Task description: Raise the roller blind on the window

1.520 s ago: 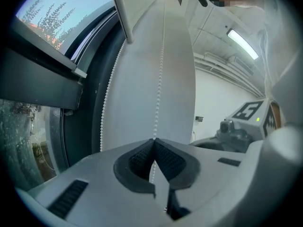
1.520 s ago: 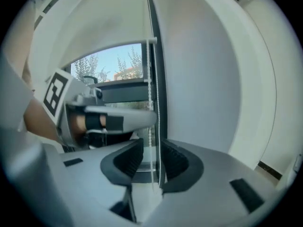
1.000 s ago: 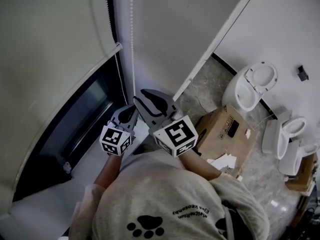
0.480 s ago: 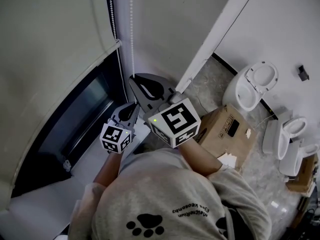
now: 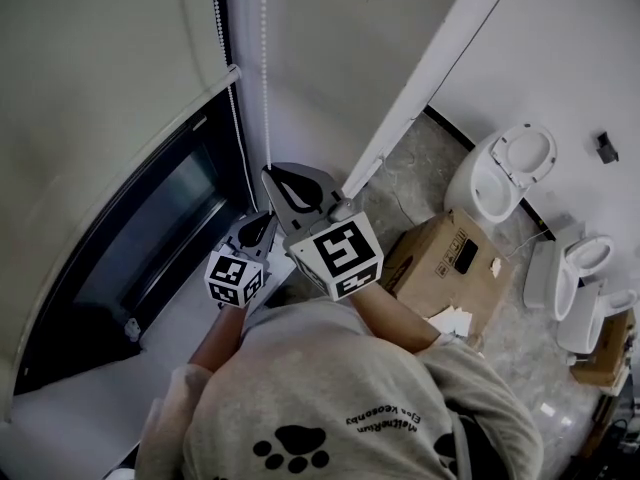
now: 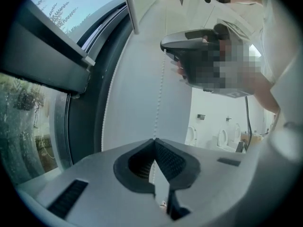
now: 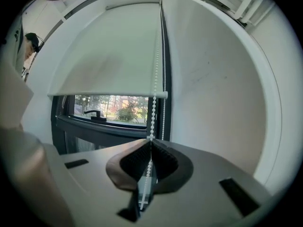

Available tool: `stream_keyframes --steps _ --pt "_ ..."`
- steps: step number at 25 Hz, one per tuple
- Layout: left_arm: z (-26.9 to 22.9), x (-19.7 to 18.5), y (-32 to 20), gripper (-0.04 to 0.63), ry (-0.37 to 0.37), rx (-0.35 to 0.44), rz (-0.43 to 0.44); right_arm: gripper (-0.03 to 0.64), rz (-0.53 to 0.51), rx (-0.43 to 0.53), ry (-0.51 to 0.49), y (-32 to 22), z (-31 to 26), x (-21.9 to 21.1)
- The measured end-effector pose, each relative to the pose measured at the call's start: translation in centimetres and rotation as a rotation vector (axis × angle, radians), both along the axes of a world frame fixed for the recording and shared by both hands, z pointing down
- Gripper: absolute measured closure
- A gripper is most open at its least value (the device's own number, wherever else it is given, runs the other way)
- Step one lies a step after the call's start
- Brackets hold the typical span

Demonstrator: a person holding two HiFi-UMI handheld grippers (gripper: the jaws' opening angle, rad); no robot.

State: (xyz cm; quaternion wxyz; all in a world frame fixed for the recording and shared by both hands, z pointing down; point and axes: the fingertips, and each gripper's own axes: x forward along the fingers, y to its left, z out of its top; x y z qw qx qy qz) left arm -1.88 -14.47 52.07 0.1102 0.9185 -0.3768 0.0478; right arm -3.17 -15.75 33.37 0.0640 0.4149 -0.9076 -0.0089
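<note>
right gripper [image 7: 150, 143] jaws just closing onto one of two vertical bead chain [image 7: 155, 74] strands; left gripper [image 6: 154, 141] clamps it lower.

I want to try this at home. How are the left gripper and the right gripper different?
The right gripper grips the bead chain higher up; the left gripper grips it lower down. The right gripper's jaws have just been closing on the chain; the left gripper's jaws sit shut. Both pinch the same chain.

matt cloth blind [image 7: 109, 51], plastic bead chain [image 7: 155, 74]
</note>
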Motion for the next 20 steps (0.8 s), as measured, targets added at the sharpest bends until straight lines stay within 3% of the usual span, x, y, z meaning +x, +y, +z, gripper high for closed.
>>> stream_keyframes --steps 12,17,18,19,20 --pt "6.5 -0.2 1.1 0.587 -0.049 -0.132 -0.003 0.606 0.03 -0.064 0.031 0.1 6.5 0.4" --pt "6.9 -0.1 1.3 0.585 -0.107 -0.111 0.019 0.606 0.03 -0.055 0.03 0.2 6.9 0.4" --pt "6.8 -0.1 1.4 0.545 -0.113 -0.107 0.029 0.606 0.031 -0.055 0.028 0.2 6.9 0.4" --pt "6.6 0.0 1.5 0.461 -0.103 -0.11 0.037 0.606 0.032 -0.056 0.025 0.1 6.9 0.4" --pt "6.1 0.0 1.5 0.448 -0.081 -0.118 0.044 0.606 0.032 -0.059 0.02 -0.1 6.9 0.5"
